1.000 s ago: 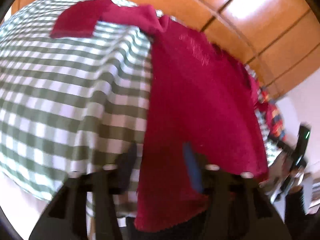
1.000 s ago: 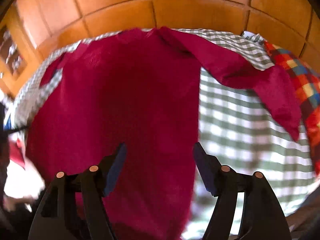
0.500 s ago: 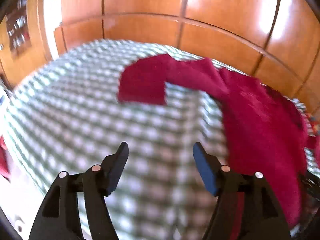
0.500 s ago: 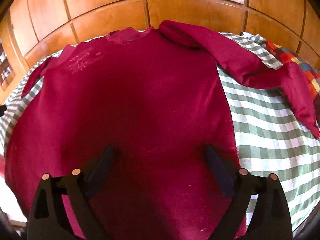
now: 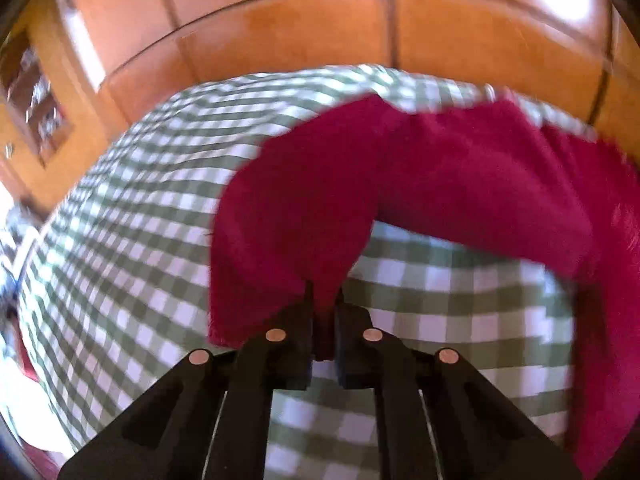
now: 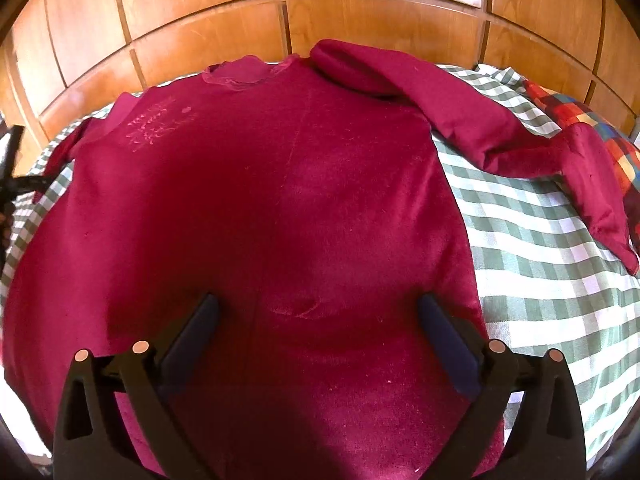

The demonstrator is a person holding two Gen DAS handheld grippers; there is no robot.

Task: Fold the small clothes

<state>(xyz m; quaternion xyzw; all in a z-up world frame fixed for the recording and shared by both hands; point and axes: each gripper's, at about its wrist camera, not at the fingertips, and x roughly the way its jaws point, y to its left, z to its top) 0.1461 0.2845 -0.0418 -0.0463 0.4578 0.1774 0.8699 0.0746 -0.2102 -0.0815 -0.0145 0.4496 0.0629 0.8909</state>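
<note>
A dark red long-sleeved sweater [image 6: 280,208] lies flat, front up, on a green and white checked cloth [image 6: 532,264]. Its right sleeve [image 6: 500,136] stretches out to the right. My right gripper [image 6: 316,320] is open and empty, hovering over the lower body of the sweater. In the left wrist view my left gripper [image 5: 324,300] is shut on the end of the sweater's left sleeve [image 5: 304,216], lifted a little off the checked cloth [image 5: 132,240].
Wooden panelled cabinet doors [image 6: 360,8] stand right behind the surface. A multicoloured checked fabric [image 6: 576,112] lies at the far right. The cloth's near edge [image 5: 48,400] drops off at the lower left in the left wrist view.
My left gripper moved to the left sleeve and shut on its end. My right gripper stayed open and settled over the sweater's lower body.
</note>
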